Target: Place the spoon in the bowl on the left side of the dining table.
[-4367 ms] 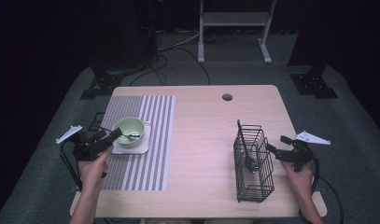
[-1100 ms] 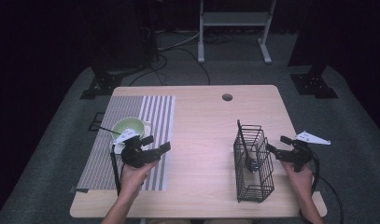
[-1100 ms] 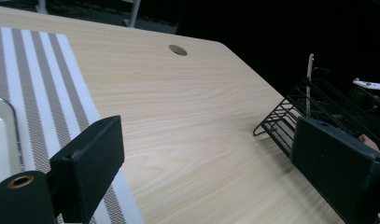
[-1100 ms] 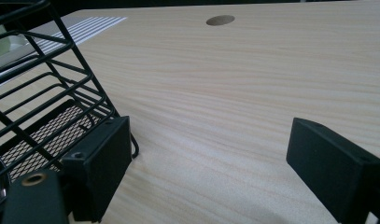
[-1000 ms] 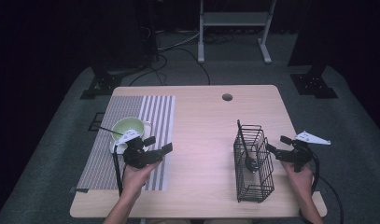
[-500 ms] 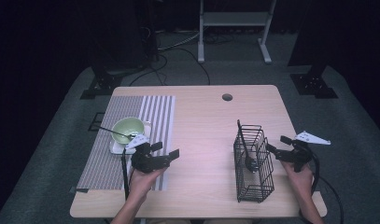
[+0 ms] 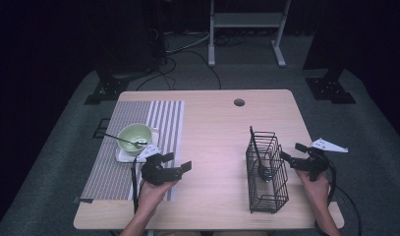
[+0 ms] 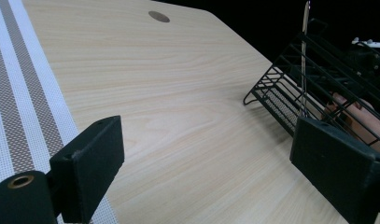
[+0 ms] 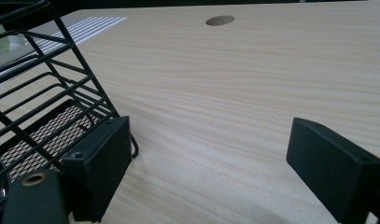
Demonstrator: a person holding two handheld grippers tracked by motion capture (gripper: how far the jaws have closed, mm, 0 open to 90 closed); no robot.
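Bowl holding a spoon sits far left on the striped mat; wire basket holds a dark utensil. Left gripper and right gripper gape empty. Left gripper view shows basket mesh floor.

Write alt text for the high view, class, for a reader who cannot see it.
A person holds two open black grippers over a light wooden table: the left gripper beside a striped grey placemat, the right gripper next to a black wire basket. A pale green bowl with a metal spoon sits on the placemat.
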